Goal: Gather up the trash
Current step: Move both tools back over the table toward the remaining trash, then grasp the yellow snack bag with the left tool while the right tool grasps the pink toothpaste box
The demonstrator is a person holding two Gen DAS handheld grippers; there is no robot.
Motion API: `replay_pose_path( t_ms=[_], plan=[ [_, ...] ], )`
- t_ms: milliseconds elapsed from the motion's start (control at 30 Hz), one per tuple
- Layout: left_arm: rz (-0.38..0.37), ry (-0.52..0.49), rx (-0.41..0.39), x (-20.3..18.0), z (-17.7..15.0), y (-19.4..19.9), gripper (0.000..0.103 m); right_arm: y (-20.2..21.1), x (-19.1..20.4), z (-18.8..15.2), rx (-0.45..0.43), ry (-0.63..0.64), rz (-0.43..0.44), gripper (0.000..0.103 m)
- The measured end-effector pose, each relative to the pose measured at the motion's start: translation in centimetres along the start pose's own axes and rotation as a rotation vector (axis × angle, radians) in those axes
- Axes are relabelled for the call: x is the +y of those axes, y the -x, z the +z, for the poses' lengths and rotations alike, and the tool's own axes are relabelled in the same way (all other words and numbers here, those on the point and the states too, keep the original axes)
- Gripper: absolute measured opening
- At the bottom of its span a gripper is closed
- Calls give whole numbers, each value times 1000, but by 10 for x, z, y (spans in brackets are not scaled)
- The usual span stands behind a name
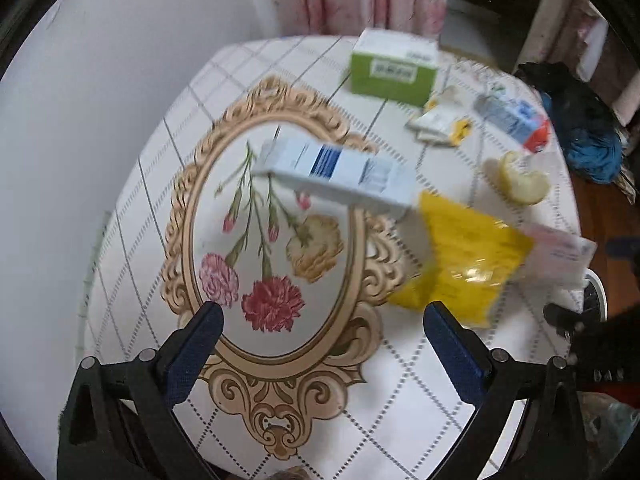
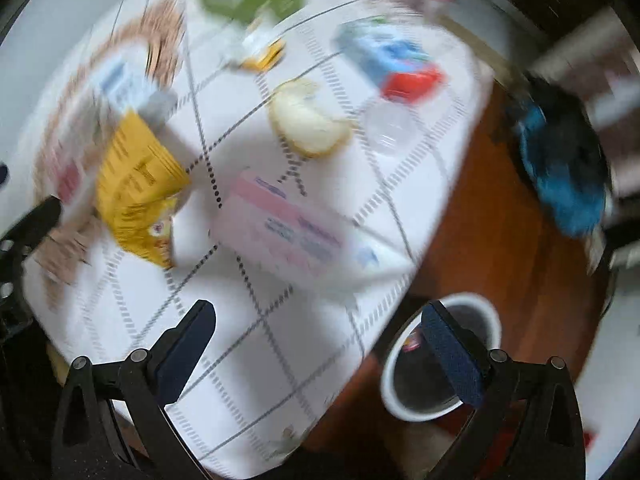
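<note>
Both tongs, the left tongs and the right tongs, hung released and empty above a bench still strewn with litter.

Little of the collecting looked done. On the bench lay a blue-striped box, a yellow packet, a pink box, a green box, a blue-and-red carton, a pale peel and a clear cup. The white bin stood on the floor beside the bench edge, under the right tongs, with only a scrap or so visible inside; motion blur hid more.
</note>
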State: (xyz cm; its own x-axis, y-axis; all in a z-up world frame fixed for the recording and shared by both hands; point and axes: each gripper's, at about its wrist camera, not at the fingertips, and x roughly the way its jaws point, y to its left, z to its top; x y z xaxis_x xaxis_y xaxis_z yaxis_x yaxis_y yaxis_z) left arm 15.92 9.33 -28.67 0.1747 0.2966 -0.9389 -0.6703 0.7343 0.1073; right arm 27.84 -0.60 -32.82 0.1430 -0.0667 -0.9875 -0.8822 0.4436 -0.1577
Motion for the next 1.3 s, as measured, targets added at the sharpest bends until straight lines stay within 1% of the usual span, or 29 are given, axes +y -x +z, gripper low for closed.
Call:
replay_pose_path(
  t_ms=[33, 133, 167, 200, 233, 267, 333, 400, 433, 467, 567, 633, 733, 767, 800, 833, 867, 967, 1000, 1133, 1167, 1200, 1300],
  plan=[
    [-3, 2, 7, 2, -1, -6, 102, -6, 4, 7, 9, 33, -23, 103],
    [-24, 1, 14, 5, -3, -9, 102, -22, 16, 20, 29, 139, -53, 102],
    [-32, -6, 13, 4, -3, -9, 102, -24, 16, 22, 33, 154, -50, 99],
    [-44, -16, 11, 2, -2, -9, 102, -26, 15, 23, 40, 138, -24, 93],
    [-60, -29, 7, 0, -2, -8, 102, -26, 9, 22, 37, 95, 13, 86],
    [-77, -37, 3, -2, -1, -7, 102, -24, 4, 20, 33, 57, 36, 84],
    [-116, -54, -6, -7, 2, -3, 102, -21, -9, 15, 28, -37, 69, 77],
    [-157, -76, -11, -13, 4, 0, 102, -17, -28, 4, 29, -202, 148, 73],
    [-176, -86, -11, -17, 5, 0, 102, -15, -35, -1, 21, -257, 178, 71],
    [-205, -100, -2, -23, 7, -1, 102, -13, -44, -9, 11, -338, 211, 71],
    [-253, -120, 29, -37, 11, -6, 102, -11, -60, -27, -2, -508, 274, 67],
    [-264, -154, 45, -48, 14, -11, 102, -11, -64, -34, -11, -567, 294, 66],
    [-268, -188, 59, -62, 20, -23, 101, -15, -71, -38, -12, -599, 295, 66],
    [-266, -183, 56, -63, 23, -26, 85, -16, -73, -35, -8, -602, 295, 66],
    [-262, -175, 56, -64, 26, -28, 71, -17, -75, -35, -5, -600, 291, 66],
    [-287, -159, 58, -62, 29, -29, 53, -17, -75, -32, -1, -578, 281, 66],
    [-300, -144, 59, -61, 32, -28, 43, -18, -75, -29, -1, -561, 272, 66],
    [-279, -137, 41, -58, 34, -24, 39, -26, -67, -14, 10, -499, 225, 66],
    [-274, -136, 37, -57, 35, -24, 39, -27, -56, -4, 9, -483, 213, 66],
    [-244, -134, 21, -50, 33, -22, 37, -33, -45, 1, -6, -452, 170, 65],
    [-236, -131, 17, -49, 32, -21, 37, -31, -43, 1, -25, -446, 147, 62],
    [-220, -132, 9, -47, 31, -19, 37, -30, -40, 1, -39, -435, 130, 56],
    [-188, -136, -9, -42, 30, -16, 36, -29, -36, 1, -74, -440, 141, 55]
  ],
)
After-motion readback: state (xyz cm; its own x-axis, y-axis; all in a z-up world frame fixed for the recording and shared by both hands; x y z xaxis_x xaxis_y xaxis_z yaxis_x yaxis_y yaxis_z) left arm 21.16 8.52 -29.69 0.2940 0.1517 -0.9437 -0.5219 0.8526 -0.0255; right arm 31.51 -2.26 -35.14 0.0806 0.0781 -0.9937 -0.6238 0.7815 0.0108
